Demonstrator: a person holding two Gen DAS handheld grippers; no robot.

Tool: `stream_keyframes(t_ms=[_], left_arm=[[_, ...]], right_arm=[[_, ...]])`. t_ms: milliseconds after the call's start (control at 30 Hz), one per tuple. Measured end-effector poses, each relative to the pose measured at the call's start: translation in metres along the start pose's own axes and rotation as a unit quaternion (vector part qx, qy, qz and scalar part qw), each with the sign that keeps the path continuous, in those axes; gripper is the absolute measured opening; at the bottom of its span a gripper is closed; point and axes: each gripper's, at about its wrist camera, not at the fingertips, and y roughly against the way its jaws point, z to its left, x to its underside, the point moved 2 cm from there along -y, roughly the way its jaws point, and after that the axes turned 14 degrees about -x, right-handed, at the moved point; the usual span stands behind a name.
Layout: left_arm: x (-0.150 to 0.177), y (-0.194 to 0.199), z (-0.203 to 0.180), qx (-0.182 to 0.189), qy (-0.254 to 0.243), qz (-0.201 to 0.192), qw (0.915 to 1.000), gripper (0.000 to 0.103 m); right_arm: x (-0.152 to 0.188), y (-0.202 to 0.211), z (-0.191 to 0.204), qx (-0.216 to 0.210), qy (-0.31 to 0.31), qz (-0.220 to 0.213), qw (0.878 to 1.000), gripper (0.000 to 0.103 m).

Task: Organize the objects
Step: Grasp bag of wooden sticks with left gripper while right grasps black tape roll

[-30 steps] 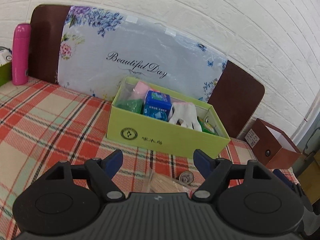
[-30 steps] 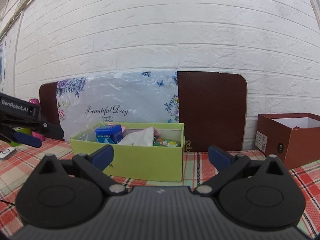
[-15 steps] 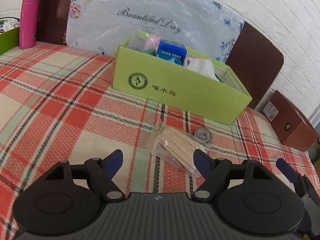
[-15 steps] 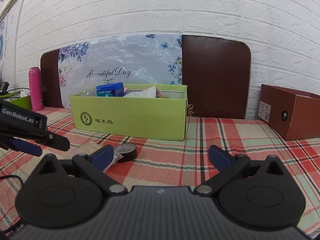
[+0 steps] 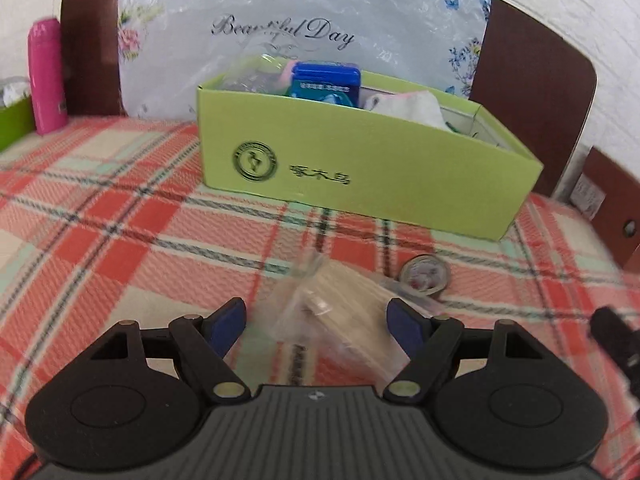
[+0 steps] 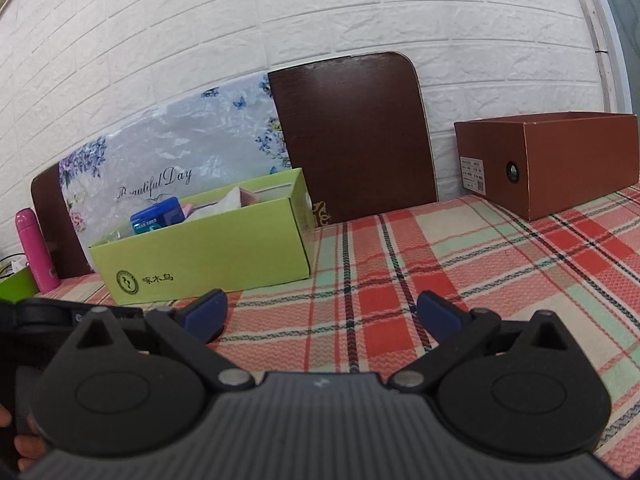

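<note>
White brick wall fills the top of the left wrist view, mostly hidden behind a dark brown board (image 5: pixel 532 72) and a plastic-wrapped floral panel (image 5: pixel 304 20) lettered "Beautiful Day". Below, a red plaid cloth covers the surface (image 5: pixel 100 216). At centre stands a lime green box (image 5: pixel 360 176) with a round logo; a blue tin (image 5: pixel 326 82) and a white cloth (image 5: pixel 408 106) show above its rim, the rest of its contents out of sight. A pink bottle (image 5: pixel 46 80) stands at the far left. Lower centre, the left gripper (image 5: pixel 318 320) is spread wide over a clear bag of thin pale sticks (image 5: pixel 340 312), blurred and partly hidden by the gripper body; the pads do not touch it. A small tape roll (image 5: pixel 426 274) lies just right of the bag.

From the right wrist view the green box (image 6: pixel 208 256) sits at centre left and a brown carton (image 6: pixel 560 164) at upper right. The right gripper (image 6: pixel 322 316) is spread with only plaid cloth between its fingers. At lower left, fingertips (image 6: pixel 28 446) are cut off by the frame edge.
</note>
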Motion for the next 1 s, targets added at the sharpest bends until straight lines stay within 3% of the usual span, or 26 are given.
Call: stream_keyframes(t_ms=[100,267,533,833,1000], left_arm=[[0.003,0.000,0.021,-0.014,0.001,-0.012,0.9998,0.082],[0.004,-0.002,0.061,-0.045,0.049,0.003,0.9978,0.082],[-0.001,-0.004,0.049,-0.003,0.051,0.000,0.9987,0.082],[0.002,-0.011,0.053,0.043,0.022,-0.030,0.9984,0.071],[0.004,-0.011,0.052,0.062,0.008,-0.040,0.9972,0.056]], right_arm=[[0.000,-0.001,0.005,-0.006,0.013,0.003,1.000,0.103],[0.001,-0.004,0.013,-0.011,0.036,0.011,0.999,0.103],[0.004,-0.013,0.042,-0.018,0.104,0.042,0.994,0.103],[0.002,-0.067,0.068,-0.044,0.081,0.118,0.989,0.077],[0.001,-0.098,0.075,-0.045,0.076,0.140,0.986,0.064]])
